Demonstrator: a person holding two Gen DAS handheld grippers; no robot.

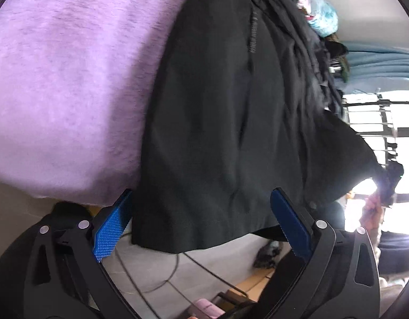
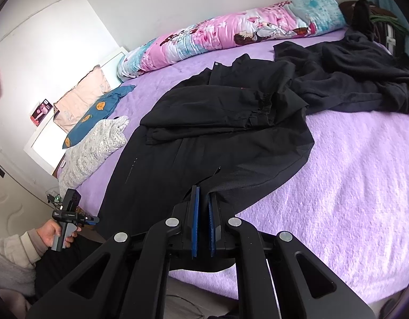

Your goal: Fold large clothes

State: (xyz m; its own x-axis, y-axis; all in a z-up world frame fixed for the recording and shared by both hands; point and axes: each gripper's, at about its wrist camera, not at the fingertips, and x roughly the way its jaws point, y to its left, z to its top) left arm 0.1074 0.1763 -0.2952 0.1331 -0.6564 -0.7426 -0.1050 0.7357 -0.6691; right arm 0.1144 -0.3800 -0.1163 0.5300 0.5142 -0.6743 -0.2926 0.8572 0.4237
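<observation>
Blue ribbed pads of the left gripper stand wide apart, the hem of the black jacket hanging over the bed edge just between them, unpinched. The right gripper is clamped on that jacket's lower edge. The jacket runs lengthwise up the purple blanket toward a patterned bolster; bare blanket lies open on the right.
</observation>
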